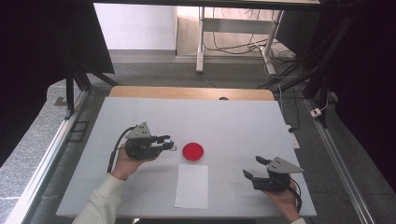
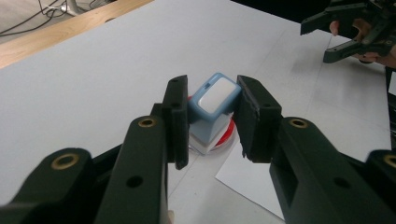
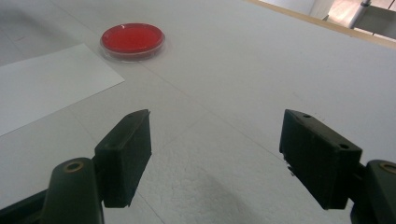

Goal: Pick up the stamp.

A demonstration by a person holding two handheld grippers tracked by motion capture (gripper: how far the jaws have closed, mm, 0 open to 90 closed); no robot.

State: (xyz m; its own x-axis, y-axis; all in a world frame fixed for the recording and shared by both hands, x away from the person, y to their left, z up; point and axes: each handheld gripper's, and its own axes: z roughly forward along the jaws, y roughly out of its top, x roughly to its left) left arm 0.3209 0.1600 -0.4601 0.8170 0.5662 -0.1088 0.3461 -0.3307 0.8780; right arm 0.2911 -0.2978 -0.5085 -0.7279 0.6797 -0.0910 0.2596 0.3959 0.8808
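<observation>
We saw a white board laid over a wooden table, grey floor and loose cables beyond. Our left gripper clamped a pale blue stamp, held just above the red ink pad. A white sheet of paper lay just beside that pad. Our right gripper rested near the board's front corner, jaws wide and empty.

The ink pad lies just behind the paper sheet.
</observation>
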